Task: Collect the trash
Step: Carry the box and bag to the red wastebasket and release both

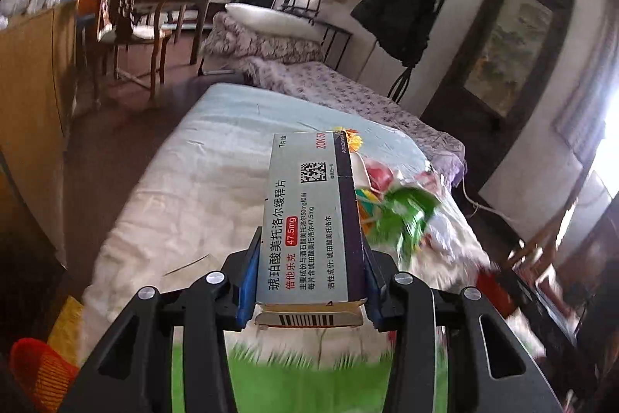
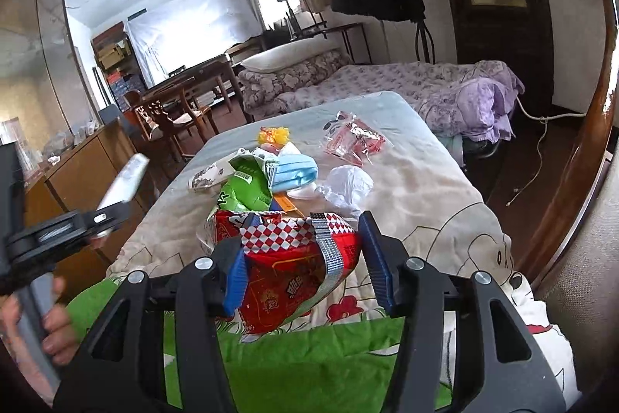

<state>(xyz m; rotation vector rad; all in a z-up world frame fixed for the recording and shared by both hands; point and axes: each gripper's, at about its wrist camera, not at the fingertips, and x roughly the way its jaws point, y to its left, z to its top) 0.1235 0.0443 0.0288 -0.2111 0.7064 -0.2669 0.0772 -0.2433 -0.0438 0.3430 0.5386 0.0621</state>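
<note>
Both hand-held grippers loaded: left [image 1: 309, 281] clamps medicine box [image 1: 311, 219]; right [image 2: 305, 258] red wrapper [image 2: 286, 273].

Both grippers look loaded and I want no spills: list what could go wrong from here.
1. The right gripper has its fingers around the red snack bag, but the right finger seems not to touch it; the crinkly bag may slip out.
2. The left gripper clamps only the near end of the medicine box, so a swing could lever it loose.
3. The blue face mask and the clear plastic lie loose and are easily knocked.
</note>
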